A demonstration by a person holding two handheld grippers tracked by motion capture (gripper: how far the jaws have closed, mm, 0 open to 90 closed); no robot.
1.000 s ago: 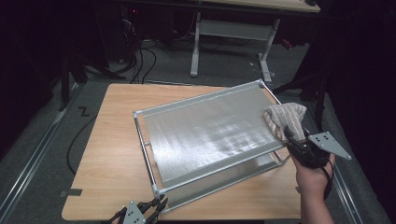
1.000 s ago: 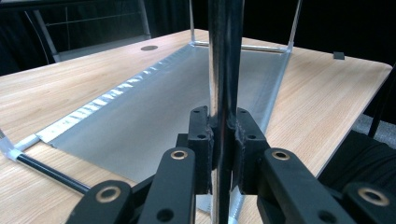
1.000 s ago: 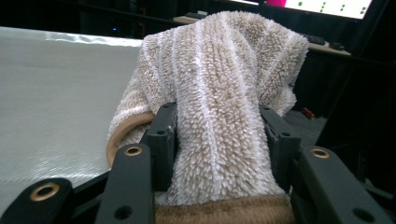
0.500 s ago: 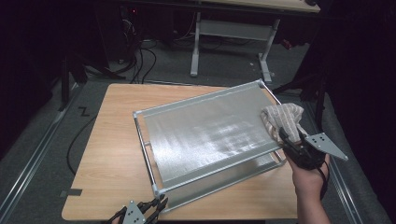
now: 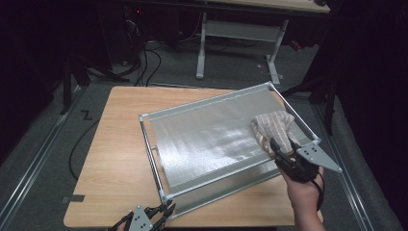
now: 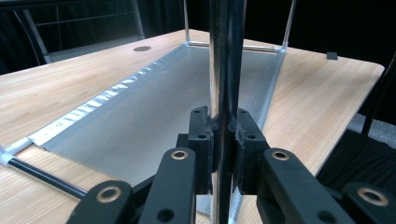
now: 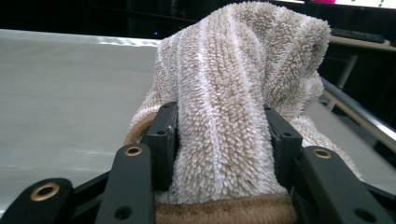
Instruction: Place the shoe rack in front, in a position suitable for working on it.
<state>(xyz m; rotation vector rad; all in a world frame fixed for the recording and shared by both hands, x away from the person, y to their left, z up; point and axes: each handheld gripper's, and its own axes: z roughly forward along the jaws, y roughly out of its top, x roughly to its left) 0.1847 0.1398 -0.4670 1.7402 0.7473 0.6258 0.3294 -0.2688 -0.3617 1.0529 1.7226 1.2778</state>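
Jaws: right gripper (image 7: 219, 140) clamps towel (image 7: 238, 84); left gripper (image 6: 223, 140) clamps rack post (image 6: 226, 56).

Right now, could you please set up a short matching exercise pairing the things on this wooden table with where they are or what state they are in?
Things:
1. beige striped terry towel
2. left gripper
3. right gripper
4. two-tier silver metal rack

States:
A. shut on an upright metal post at the rack's near corner
B. stands on the light wooden table
C. bunched up on the rack's top shelf
D. shut on the towel

Pairs: 1-C, 2-A, 3-D, 4-B
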